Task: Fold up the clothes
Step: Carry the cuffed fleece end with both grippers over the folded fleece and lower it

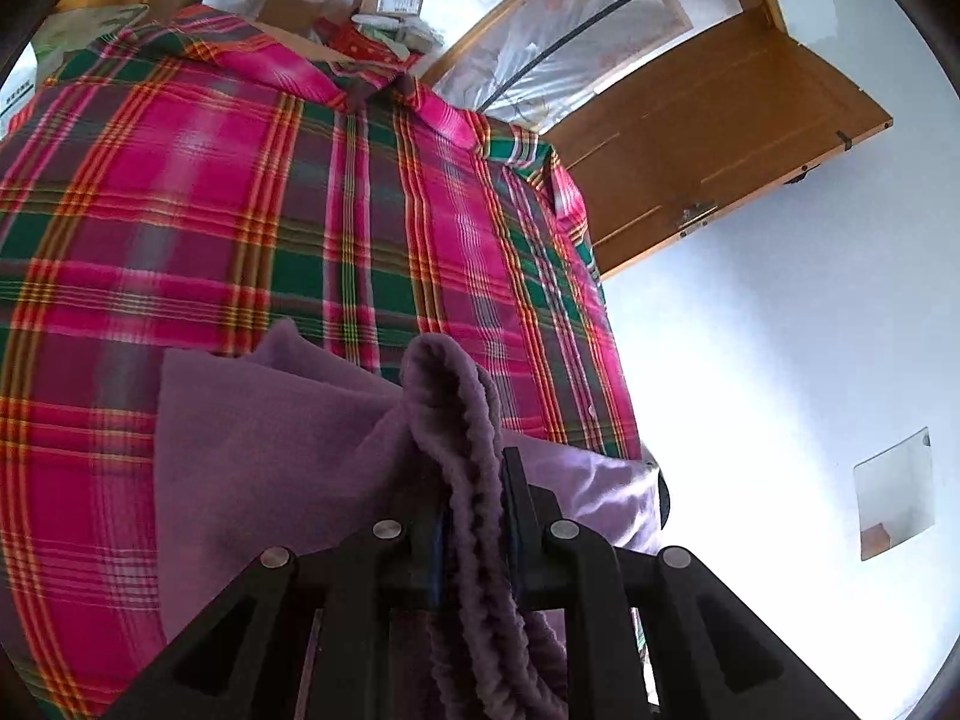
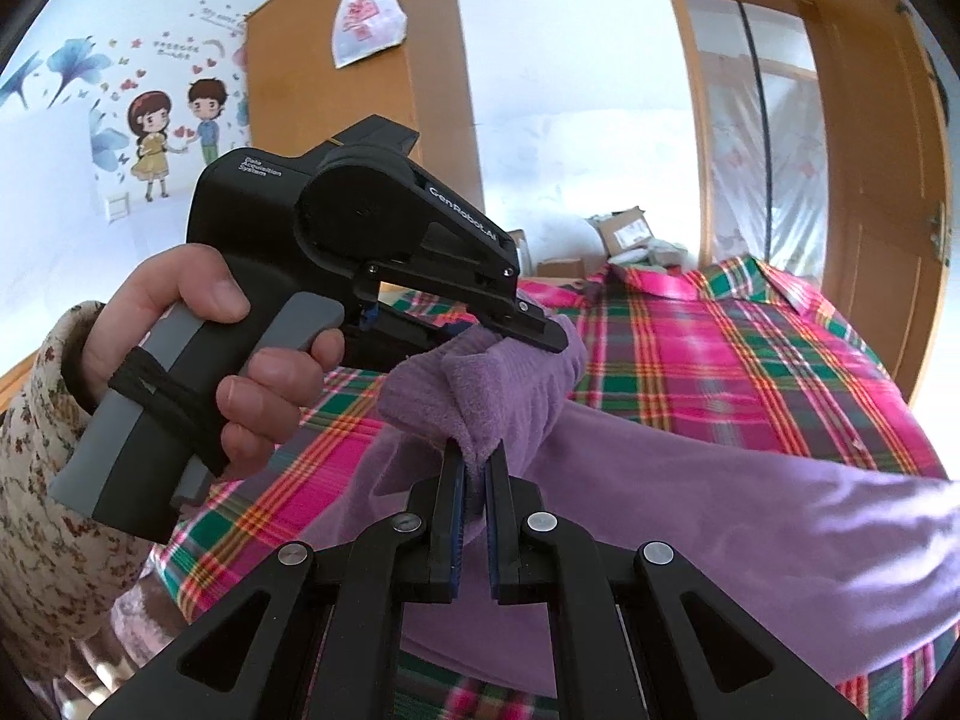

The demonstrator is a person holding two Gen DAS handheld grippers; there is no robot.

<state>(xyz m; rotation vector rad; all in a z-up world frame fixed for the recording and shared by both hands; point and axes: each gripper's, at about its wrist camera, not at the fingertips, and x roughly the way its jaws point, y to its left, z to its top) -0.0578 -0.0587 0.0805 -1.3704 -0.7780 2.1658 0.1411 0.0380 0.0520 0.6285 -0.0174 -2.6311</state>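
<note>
we judge that we are mid-fold, with a soft purple fleece garment [image 2: 690, 480] lifted by one thick hemmed edge above the pink, green and orange plaid cloth [image 1: 240, 210] that covers the bed; the rest of the garment trails down onto that plaid surface, so it is partly raised and partly resting; the left gripper [image 1: 477, 480] has its black jaws drawn together on the ribbed purple edge, which bulges up between and over the tips; in the right wrist view the same left tool [image 2: 540, 330], held in the person's hand [image 2: 198, 348] with a floral sleeve behind, bites the fabric from above; the right gripper [image 2: 477, 462] is pinched on a fold of the same edge just beside it, blue pads nearly touching with cloth between; next, we reckon both grips must hold firm while the two tools travel together, carrying the edge across to meet the far side, keeping it taut and level so the layers land square.
</note>
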